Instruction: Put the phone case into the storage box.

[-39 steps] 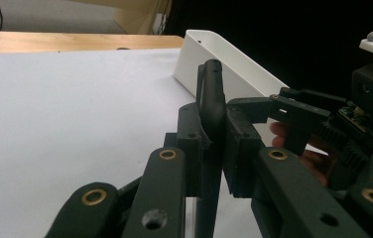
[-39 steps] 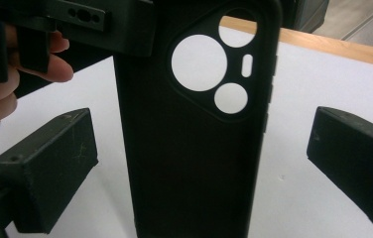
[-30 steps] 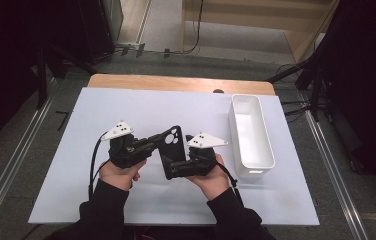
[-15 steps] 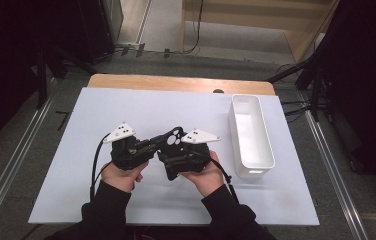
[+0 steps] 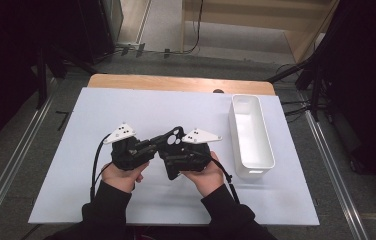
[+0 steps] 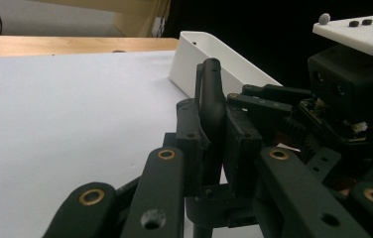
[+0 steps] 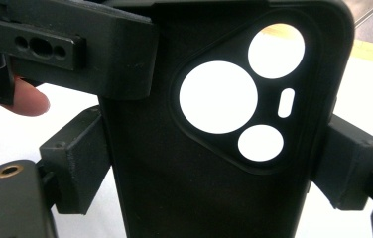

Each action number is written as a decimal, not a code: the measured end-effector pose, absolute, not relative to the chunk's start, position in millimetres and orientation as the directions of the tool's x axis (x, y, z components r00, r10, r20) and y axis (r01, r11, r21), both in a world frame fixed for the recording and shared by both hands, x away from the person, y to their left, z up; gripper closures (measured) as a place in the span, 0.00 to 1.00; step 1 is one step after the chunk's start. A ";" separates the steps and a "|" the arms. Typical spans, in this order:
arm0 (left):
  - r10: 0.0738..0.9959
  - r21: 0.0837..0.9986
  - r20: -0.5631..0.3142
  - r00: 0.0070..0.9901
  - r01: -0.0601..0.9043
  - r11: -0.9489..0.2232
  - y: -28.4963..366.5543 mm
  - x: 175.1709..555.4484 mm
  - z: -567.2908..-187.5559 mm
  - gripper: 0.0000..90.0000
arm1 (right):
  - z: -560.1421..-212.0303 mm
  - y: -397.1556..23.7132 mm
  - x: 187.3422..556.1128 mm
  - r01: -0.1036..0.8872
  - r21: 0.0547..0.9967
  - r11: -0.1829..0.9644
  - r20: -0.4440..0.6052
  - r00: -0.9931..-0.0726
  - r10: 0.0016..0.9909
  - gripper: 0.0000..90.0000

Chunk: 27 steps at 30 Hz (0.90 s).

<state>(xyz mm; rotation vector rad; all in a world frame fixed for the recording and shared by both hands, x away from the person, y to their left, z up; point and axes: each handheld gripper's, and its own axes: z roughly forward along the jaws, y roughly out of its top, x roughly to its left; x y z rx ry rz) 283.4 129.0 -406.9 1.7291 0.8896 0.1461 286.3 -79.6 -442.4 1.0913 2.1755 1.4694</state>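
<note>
phone case bottom beyond frame edge

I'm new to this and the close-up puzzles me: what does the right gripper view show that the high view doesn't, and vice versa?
Right gripper view: the camera cutouts up close, three round holes and a slot, plus a fingertip.

High view: the white bin, the table and both hands.

Both: the black phone case, gripped at one edge by the left gripper, with the right gripper across its width, jaws just closed onto its sides.
</note>
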 end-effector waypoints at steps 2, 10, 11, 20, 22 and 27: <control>0.617 0.870 -0.348 0.706 0.489 -0.068 129.5 283.5 -406.7 0.79 | -442.3 -80.6 286.6 0.429 0.885 0.184 0.169 -0.662 0.730 0.14; 0.608 0.863 -0.357 0.709 0.500 -0.076 132.0 285.8 -406.7 0.62 | -442.5 -95.1 293.7 0.447 0.882 0.150 0.190 -0.629 0.754 0.14; 0.607 0.863 -0.356 0.710 0.499 -0.078 132.3 286.1 -406.8 0.60 | -442.9 -96.8 294.4 0.445 0.883 0.148 0.190 -0.627 0.755 0.14; 0.607 0.860 -0.362 0.707 0.504 -0.075 137.4 289.9 -412.0 0.53 | -444.1 -107.9 297.7 0.444 0.884 0.143 0.178 -0.605 0.776 0.14; 0.604 0.860 -0.363 0.709 0.504 -0.075 139.7 291.4 -413.8 0.50 | -443.6 -111.1 298.4 0.443 0.885 0.141 0.177 -0.601 0.780 0.14; 0.604 0.849 -0.374 0.704 0.522 -0.083 143.1 294.2 -418.0 0.48 | -442.1 -115.0 298.9 0.441 0.888 0.133 0.178 -0.596 0.783 0.14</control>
